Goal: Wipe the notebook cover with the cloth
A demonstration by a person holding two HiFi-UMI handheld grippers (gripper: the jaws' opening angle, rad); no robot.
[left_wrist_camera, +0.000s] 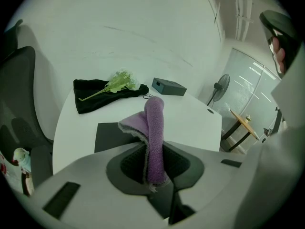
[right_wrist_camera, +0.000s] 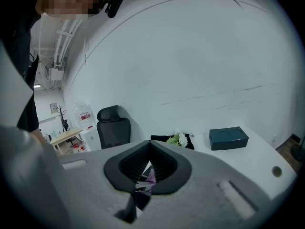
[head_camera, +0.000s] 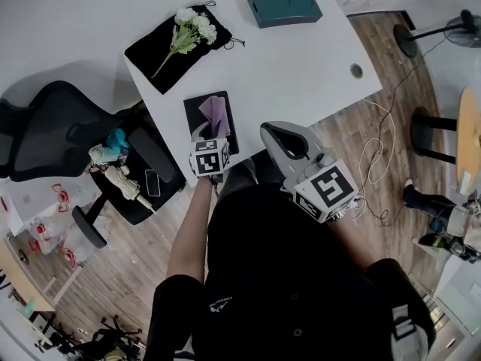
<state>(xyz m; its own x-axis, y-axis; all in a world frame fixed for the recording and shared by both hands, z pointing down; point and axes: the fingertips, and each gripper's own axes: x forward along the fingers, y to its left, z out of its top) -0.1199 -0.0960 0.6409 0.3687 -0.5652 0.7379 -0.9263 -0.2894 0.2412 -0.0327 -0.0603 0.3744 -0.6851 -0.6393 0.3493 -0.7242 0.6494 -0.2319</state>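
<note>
On white tabletop (head_camera: 301,59), over wood-plank floor (head_camera: 383,66): teal rectangular box (head_camera: 284,6) at far end, black fabric pouch (head_camera: 154,51) with white flower sprig (head_camera: 194,27) on top, black rectangular notebook (head_camera: 197,111) near front edge. Black office chair (head_camera: 45,134) just beside tabletop on left.

Left gripper (left_wrist_camera: 155,171) jaws clamped on fuzzy purple cloth (left_wrist_camera: 153,132), held over notebook; contact with cover unclear. Right gripper (right_wrist_camera: 147,173) jaws drawn together, empty, off tabletop edge.

notebook (head_camera: 194,113): near end hidden under cloth (head_camera: 216,113) and left gripper (head_camera: 207,134) | fan (head_camera: 466,27): cut by edge
</note>
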